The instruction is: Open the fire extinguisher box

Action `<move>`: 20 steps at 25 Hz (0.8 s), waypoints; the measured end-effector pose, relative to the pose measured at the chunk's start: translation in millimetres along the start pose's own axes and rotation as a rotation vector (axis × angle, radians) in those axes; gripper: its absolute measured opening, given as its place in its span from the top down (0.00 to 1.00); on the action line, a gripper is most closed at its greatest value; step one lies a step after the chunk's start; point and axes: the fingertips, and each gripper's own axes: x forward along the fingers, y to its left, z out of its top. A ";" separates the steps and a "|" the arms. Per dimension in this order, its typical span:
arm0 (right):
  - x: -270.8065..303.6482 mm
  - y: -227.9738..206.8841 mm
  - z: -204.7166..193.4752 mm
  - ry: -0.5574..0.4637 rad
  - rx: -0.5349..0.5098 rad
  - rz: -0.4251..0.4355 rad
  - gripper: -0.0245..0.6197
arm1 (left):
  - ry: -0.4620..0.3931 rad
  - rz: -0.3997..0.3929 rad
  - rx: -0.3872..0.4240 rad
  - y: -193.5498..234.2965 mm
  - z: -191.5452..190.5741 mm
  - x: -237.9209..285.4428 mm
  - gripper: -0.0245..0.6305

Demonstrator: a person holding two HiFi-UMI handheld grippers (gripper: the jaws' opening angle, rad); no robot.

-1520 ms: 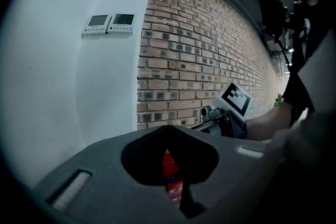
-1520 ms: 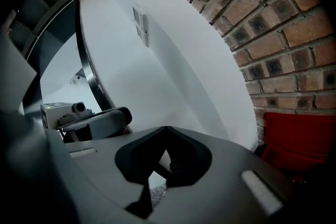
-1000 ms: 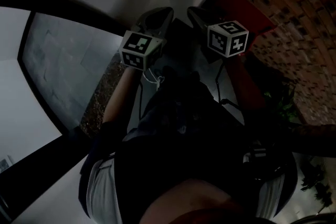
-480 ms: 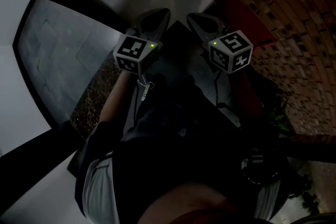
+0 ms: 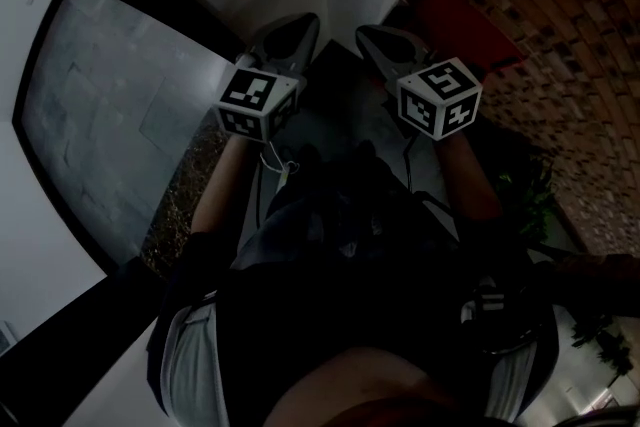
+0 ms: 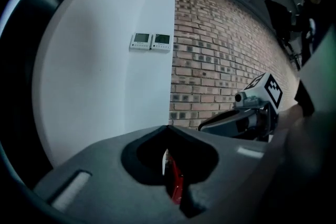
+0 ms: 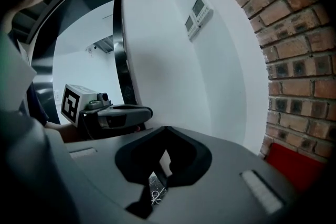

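The red fire extinguisher box [image 5: 462, 17] stands against the brick wall at the upper right of the head view. It also shows as a red block [image 7: 296, 168] low on the right of the right gripper view. Through the notch of the left gripper view only a red sliver [image 6: 176, 186] shows. My left gripper [image 5: 300, 25] and right gripper [image 5: 372, 37] are held side by side in the air, pointing at the corner where the white wall meets the brick. Both are shut with nothing between their jaws. Neither touches the box.
The white wall [image 6: 105, 86] meets the brick wall [image 6: 220, 60] straight ahead, with two small wall panels [image 6: 151, 41] near the corner. A dark-framed glass panel [image 5: 110, 95] lies to the left, a gravel strip [image 5: 190, 190] beneath it. A green plant [image 5: 530, 195] sits at the right.
Both grippers have moved forward together toward the wall corner and risen a little. The right one has rolled slightly. Both have stayed shut and empty.
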 end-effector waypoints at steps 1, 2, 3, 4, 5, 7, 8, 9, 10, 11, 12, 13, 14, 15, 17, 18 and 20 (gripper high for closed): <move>3.3 4.2 -0.3 0.002 0.003 -0.005 0.96 | -0.001 -0.007 -0.005 2.8 -0.9 -4.3 0.97; 6.4 8.5 -0.4 0.004 0.004 -0.010 0.96 | 0.000 -0.015 -0.010 5.2 -1.8 -8.6 0.97; 9.3 12.9 -0.3 0.006 0.001 -0.014 0.96 | 0.000 -0.021 -0.015 8.0 -2.8 -12.9 0.97; 12.0 17.3 -0.5 0.009 -0.004 -0.018 0.96 | -0.004 -0.022 -0.018 11.5 -3.9 -16.9 0.97; 14.0 21.4 -0.9 0.011 -0.009 -0.023 0.96 | -0.009 -0.023 -0.019 14.6 -4.9 -20.4 0.97; 15.7 27.8 -2.1 0.014 -0.012 -0.035 0.96 | -0.018 -0.029 -0.022 18.2 -6.2 -25.1 0.97; 15.5 30.1 -2.3 0.013 -0.013 -0.044 0.96 | -0.019 -0.031 -0.024 19.6 -7.1 -26.4 0.97; 14.9 32.1 -2.2 0.012 -0.015 -0.055 0.96 | -0.018 -0.030 -0.026 21.5 -8.5 -27.2 0.97; 14.5 34.0 -1.7 0.011 -0.018 -0.067 0.96 | -0.014 -0.029 -0.028 23.8 -10.3 -28.0 0.97; 14.4 36.0 -1.2 0.010 -0.021 -0.079 0.96 | -0.011 -0.031 -0.030 26.0 -11.8 -29.2 0.97; 14.9 38.0 -0.9 0.010 -0.024 -0.089 0.96 | -0.008 -0.038 -0.031 27.4 -12.9 -31.1 0.97; 16.1 40.1 -1.1 0.011 -0.026 -0.098 0.96 | -0.007 -0.050 -0.031 27.8 -13.6 -33.7 0.97; 17.7 42.3 -1.6 0.013 -0.026 -0.104 0.96 | -0.007 -0.064 -0.028 27.6 -13.9 -36.6 0.97; 19.5 44.4 -2.0 0.015 -0.026 -0.108 0.96 | -0.008 -0.078 -0.023 27.2 -13.9 -39.5 0.97; 20.7 48.8 -2.1 0.013 -0.027 -0.121 0.96 | -0.012 -0.102 -0.011 25.1 -13.9 -43.1 0.97; 19.3 50.8 -2.1 0.009 -0.029 -0.133 0.96 | -0.012 -0.118 -0.006 23.1 -14.4 -43.3 0.97; 15.5 54.5 -2.1 0.001 -0.030 -0.163 0.96 | -0.007 -0.153 -0.002 19.8 -16.7 -42.5 0.97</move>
